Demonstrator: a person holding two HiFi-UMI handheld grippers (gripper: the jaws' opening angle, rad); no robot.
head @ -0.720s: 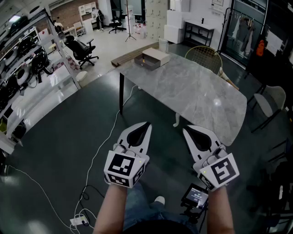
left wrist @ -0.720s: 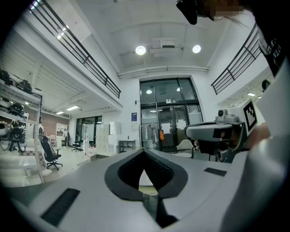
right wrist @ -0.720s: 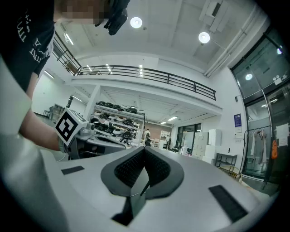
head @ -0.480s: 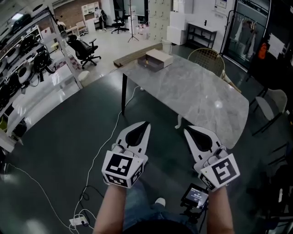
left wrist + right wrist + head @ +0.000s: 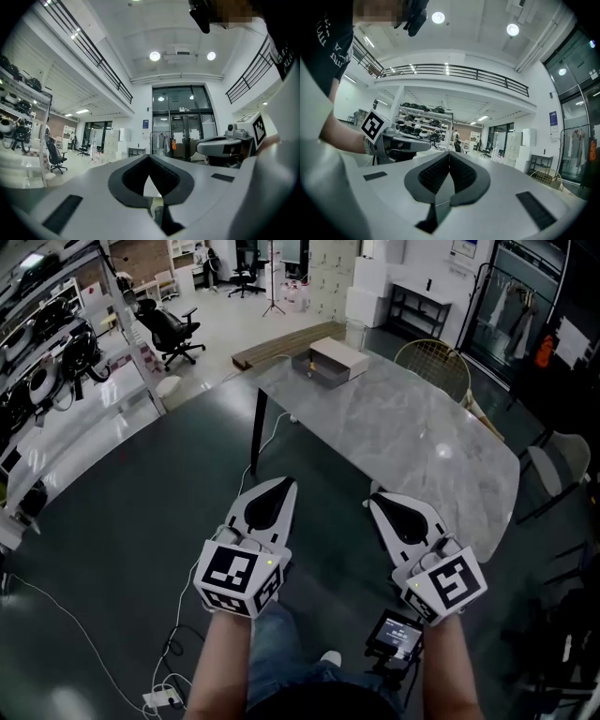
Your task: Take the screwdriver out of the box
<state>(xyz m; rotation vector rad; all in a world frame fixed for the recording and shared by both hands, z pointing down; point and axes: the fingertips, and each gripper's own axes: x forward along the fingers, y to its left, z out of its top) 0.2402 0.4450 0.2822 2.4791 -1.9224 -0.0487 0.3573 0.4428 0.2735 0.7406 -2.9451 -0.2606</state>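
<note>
Box (image 5: 330,360) untouched; left gripper (image 5: 287,484), right gripper (image 5: 373,503) jaws together

We see the box (image 5: 333,360) as a low, rectangular shape with a pale beige top and darker grey sides. It sits flat on the grey marbled tabletop (image 5: 403,442), at its far corner and close to the edges there. It looks small and distant in our head view, and we cannot tell whether it is open or what lies inside.

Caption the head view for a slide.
Shut and empty, left gripper and right gripper hover short of the table; box at far end.
</note>
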